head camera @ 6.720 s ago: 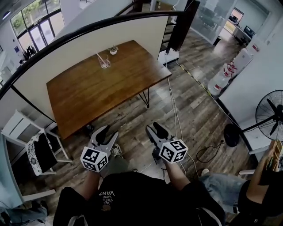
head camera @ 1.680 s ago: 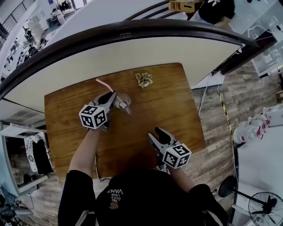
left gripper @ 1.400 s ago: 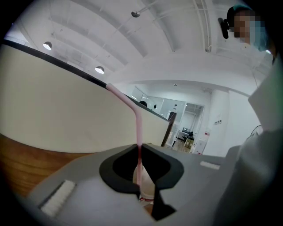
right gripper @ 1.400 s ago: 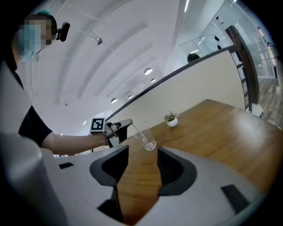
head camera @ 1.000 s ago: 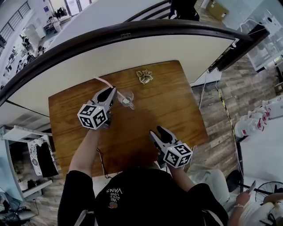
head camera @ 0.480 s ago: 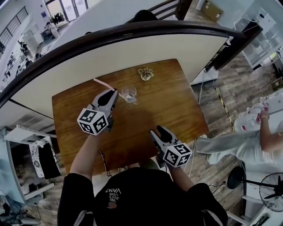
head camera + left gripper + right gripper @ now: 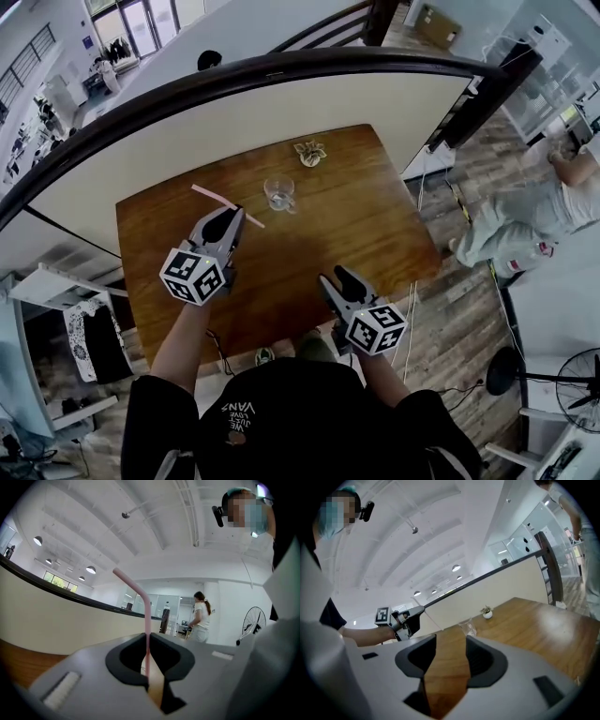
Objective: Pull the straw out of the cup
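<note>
A clear cup point(image 7: 279, 194) stands upright on the wooden table point(image 7: 375, 234), with nothing in it that I can make out. My left gripper point(image 7: 232, 219) is shut on a pink bendy straw point(image 7: 225, 203) and holds it in the air to the cup's left, clear of the rim. In the left gripper view the straw point(image 7: 147, 634) rises from between the closed pads of the left gripper point(image 7: 149, 670). My right gripper point(image 7: 336, 279) hovers open near the table's front edge, holding nothing. The right gripper view shows the cup point(image 7: 468, 627) and the straw point(image 7: 429, 616) beyond the right gripper point(image 7: 450, 653).
A small potted ornament point(image 7: 308, 152) sits at the table's far edge, behind the cup. A cream partition with a dark rail point(image 7: 281, 66) curves behind the table. A person point(image 7: 525, 220) is on the wooden floor to the right of the table.
My left gripper has drawn back from the cup toward me with the straw, and the straw's lower end is now clear of the cup. The right gripper shifted slightly. A person moved along the right side.
</note>
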A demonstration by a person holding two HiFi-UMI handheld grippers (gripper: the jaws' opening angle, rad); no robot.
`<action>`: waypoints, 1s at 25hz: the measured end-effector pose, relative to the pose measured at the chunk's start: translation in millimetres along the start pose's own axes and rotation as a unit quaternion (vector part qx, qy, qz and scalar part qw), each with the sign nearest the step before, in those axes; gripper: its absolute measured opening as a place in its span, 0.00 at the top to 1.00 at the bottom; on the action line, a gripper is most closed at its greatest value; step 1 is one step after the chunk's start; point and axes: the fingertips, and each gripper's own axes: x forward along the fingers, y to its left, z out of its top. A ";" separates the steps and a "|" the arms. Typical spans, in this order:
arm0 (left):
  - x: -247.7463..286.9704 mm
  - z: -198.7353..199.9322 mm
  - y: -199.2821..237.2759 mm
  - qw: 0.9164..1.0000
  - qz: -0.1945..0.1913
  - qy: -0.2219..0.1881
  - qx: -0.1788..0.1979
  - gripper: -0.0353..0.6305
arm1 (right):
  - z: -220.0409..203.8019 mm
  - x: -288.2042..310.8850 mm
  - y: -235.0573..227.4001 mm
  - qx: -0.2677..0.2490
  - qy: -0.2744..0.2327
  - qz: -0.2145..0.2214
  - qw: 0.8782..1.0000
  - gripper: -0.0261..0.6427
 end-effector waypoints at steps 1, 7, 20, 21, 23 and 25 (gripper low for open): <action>-6.1 -1.2 -2.3 1.000 -0.001 0.000 0.000 0.90 | -2.3 -1.3 3.5 -0.002 0.001 -0.002 1.000 0.70; -42.1 -9.9 -15.1 1.000 -0.004 -0.001 0.000 0.90 | -17.6 -8.0 23.0 -0.002 -0.001 -0.014 1.000 0.70; -101.3 -25.0 -41.1 1.000 -0.015 0.000 -0.006 0.90 | -36.4 -20.8 66.7 0.003 -0.024 -0.014 1.000 0.70; -105.9 -27.2 -43.2 1.000 -0.014 0.000 -0.008 0.90 | -38.4 -21.6 69.2 0.003 -0.024 -0.015 1.000 0.70; -114.7 -32.1 -46.7 1.000 -0.014 0.002 -0.010 0.90 | -42.8 -23.0 73.5 0.001 -0.022 -0.019 1.000 0.70; -122.5 -36.2 -48.5 1.000 -0.015 0.005 -0.014 0.90 | -46.9 -24.1 76.7 0.000 -0.020 -0.025 1.000 0.70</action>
